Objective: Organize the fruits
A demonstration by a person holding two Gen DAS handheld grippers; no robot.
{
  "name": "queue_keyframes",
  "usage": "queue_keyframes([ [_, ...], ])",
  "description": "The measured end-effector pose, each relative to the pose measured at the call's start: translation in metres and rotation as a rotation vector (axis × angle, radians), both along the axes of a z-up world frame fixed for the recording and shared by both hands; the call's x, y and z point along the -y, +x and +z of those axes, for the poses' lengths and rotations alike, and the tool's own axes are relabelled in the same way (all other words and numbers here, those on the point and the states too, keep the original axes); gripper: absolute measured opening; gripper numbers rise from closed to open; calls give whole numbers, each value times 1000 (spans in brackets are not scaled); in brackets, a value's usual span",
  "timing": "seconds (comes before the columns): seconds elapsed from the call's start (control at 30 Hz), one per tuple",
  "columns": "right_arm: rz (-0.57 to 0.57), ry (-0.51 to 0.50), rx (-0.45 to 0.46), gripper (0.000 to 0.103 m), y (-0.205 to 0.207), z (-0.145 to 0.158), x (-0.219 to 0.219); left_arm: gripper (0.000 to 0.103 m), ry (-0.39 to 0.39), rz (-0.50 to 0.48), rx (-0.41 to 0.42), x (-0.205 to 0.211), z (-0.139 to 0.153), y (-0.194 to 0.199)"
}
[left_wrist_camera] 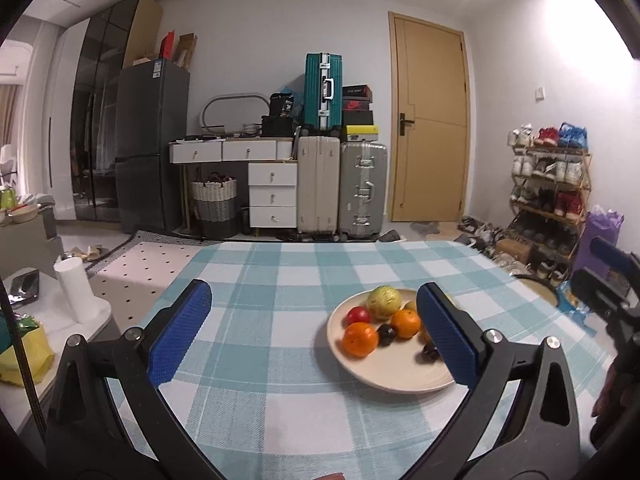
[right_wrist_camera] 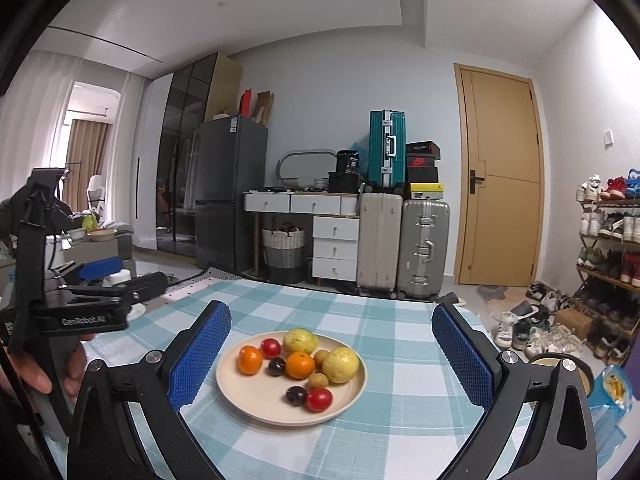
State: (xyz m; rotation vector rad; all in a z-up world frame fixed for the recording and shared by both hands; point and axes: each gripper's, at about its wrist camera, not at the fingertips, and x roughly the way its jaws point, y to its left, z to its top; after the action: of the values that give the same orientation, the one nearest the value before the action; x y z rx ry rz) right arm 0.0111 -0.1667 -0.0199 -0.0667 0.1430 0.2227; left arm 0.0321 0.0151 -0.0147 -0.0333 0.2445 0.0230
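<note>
the right gripper (right_wrist_camera: 332,354) hangs over the near part of a table under a blue-and-white checked cloth (right_wrist_camera: 400,432), its blue pads spread wide with nothing between them but air. the left gripper (left_wrist_camera: 314,332) is likewise wide open and empty, lower and to the left, the plate partly behind its right pad. a cream plate (right_wrist_camera: 256,404) sits on the cloth just past the fingers, holding two oranges (right_wrist_camera: 300,365), two yellow-green guavas (right_wrist_camera: 340,364), two red fruits (right_wrist_camera: 319,399), two dark plums (right_wrist_camera: 296,395) and two small tan fruits (right_wrist_camera: 318,381). beyond the table's far edge stand suitcases (right_wrist_camera: 424,240), white drawers (right_wrist_camera: 335,250), a dark fridge (right_wrist_camera: 230,196), a wooden door (right_wrist_camera: 500,184) and a shoe rack (right_wrist_camera: 612,240) at right.
</note>
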Motion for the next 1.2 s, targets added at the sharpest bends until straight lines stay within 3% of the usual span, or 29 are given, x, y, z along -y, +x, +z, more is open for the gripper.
queue_keyframes([
  [0.53, 1, 12, -89, 103, 9, -31, 10, 103, 5, 12, -30, -3, -41, 17],
  [0.9, -3, 13, -174, 103, 19, -42, 12, 103, -9, -4, -59, -5, -46, 27],
  [1.2, -3, 14, -168, 103, 18, -42, 16, 103, 19, -10, -47, 0, -47, 28],
])
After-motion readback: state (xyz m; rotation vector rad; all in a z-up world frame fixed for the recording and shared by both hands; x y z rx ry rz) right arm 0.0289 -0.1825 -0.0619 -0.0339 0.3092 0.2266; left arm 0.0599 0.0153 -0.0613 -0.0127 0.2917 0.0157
